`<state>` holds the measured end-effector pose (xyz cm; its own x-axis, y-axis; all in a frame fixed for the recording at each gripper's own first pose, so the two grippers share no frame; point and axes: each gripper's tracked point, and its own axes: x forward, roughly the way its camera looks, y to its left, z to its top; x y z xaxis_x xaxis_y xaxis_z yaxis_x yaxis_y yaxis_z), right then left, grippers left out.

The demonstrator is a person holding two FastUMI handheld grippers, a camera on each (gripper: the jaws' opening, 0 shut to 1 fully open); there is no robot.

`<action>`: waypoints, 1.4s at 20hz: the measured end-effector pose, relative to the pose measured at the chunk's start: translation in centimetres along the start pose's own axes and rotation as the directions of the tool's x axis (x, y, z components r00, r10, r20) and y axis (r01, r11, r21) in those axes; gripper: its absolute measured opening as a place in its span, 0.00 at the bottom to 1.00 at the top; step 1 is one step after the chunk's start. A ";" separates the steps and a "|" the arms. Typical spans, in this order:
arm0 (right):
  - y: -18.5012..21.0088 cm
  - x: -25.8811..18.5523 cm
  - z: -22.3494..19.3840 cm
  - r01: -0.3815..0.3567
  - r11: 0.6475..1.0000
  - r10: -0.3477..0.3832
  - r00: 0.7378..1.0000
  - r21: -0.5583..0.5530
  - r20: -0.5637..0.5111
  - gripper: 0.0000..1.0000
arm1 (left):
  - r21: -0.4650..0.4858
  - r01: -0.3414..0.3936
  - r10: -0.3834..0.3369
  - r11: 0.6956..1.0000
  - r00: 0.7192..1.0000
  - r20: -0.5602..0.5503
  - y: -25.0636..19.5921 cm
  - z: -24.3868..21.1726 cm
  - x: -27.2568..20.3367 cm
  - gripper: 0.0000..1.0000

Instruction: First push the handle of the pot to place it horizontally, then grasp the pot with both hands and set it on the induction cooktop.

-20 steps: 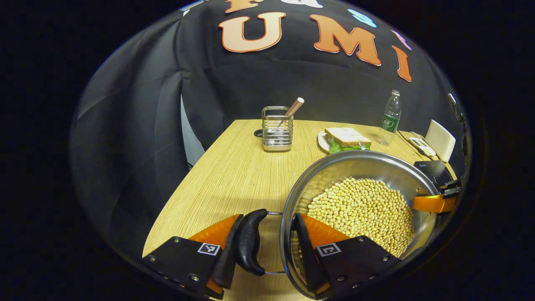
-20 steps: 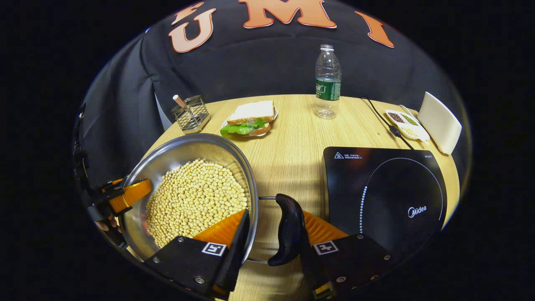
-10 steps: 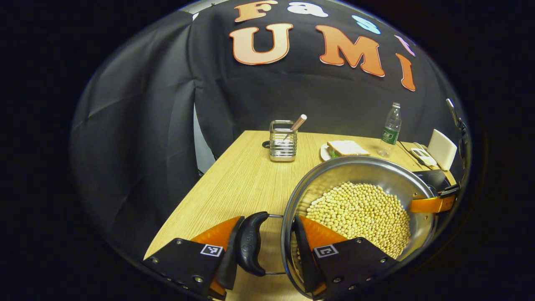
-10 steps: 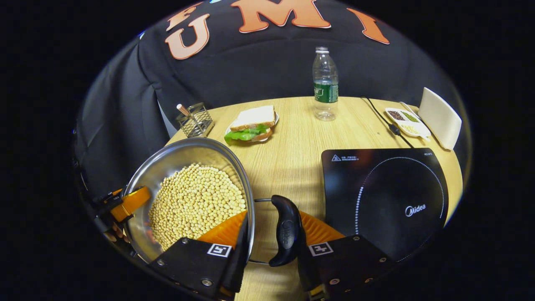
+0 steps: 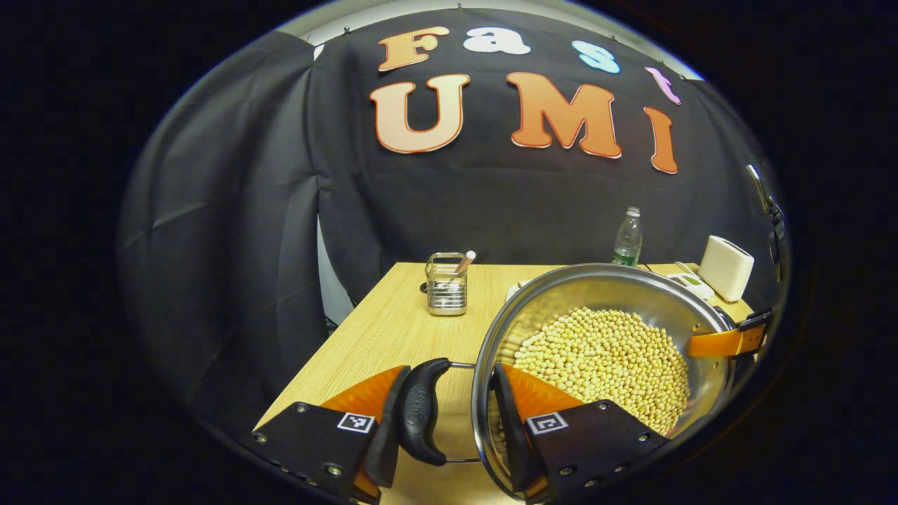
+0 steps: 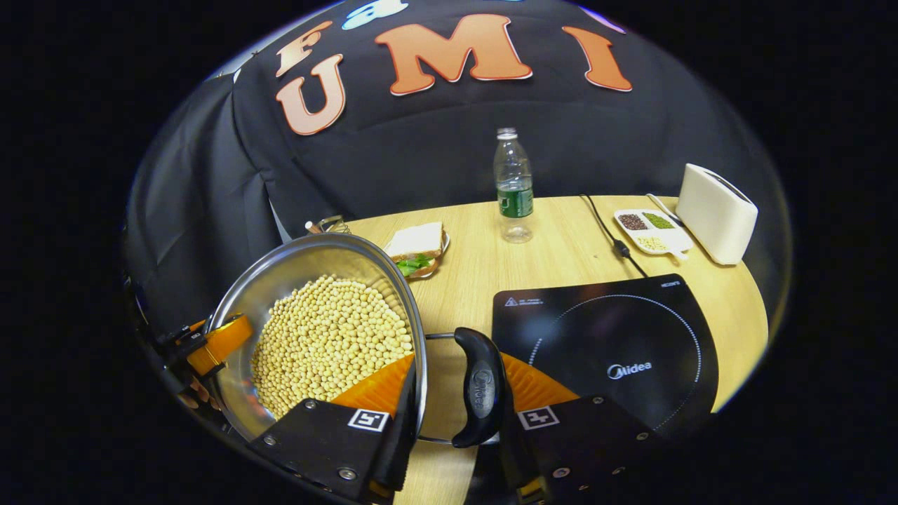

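A steel pot (image 5: pixel 617 291) full of yellow beans (image 5: pixel 603 358) hangs above the wooden table (image 5: pixel 379 337). My left gripper (image 5: pixel 445 421) is shut on it, one finger outside the black side handle (image 5: pixel 419 410) and the other inside the rim. In the right gripper view my right gripper (image 6: pixel 456 421) clamps the opposite black handle (image 6: pixel 480 393) and the rim of the pot (image 6: pixel 302 263) the same way. The black induction cooktop (image 6: pixel 610 351) lies just right of the pot, below it. Each view also shows the other gripper across the pot.
A water bottle (image 6: pixel 514 189), a sandwich on a plate (image 6: pixel 419 249), a wire holder (image 5: pixel 447 284) with a stick, a divided dish (image 6: pixel 649 231), a white box (image 6: pixel 715 214) and the cooktop's cord (image 6: pixel 607 231) line the back of the table.
Both grippers have raised the pot off the table, so the table things look lower and smaller. In the right gripper view the cooktop has drawn closer to the pot.
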<state>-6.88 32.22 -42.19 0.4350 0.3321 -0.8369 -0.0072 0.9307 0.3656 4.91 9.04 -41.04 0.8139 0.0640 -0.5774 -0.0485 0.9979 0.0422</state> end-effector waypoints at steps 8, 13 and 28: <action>-7.6 -4.8 2.0 0.046 0.997 -0.050 0.996 0.059 0.072 0.52 | 0.049 0.075 -0.077 0.996 0.996 0.052 -8.1 3.5 -2.2 0.63; -12.5 -7.0 3.0 0.089 0.992 -0.098 0.990 0.094 0.100 0.52 | 0.062 0.133 -0.137 0.989 0.988 0.072 -13.6 4.8 -2.6 0.63; -23.5 -7.9 4.1 0.183 0.968 -0.204 0.972 0.173 0.113 0.52 | 0.085 0.252 -0.258 0.964 0.964 0.066 -25.8 5.5 0.6 0.63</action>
<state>-6.42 7.11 -42.51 0.5264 0.1157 -0.8424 0.2285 0.9350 0.2712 9.78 -16.66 -38.00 0.8352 -0.1962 -0.5137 0.2077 0.9775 -0.0357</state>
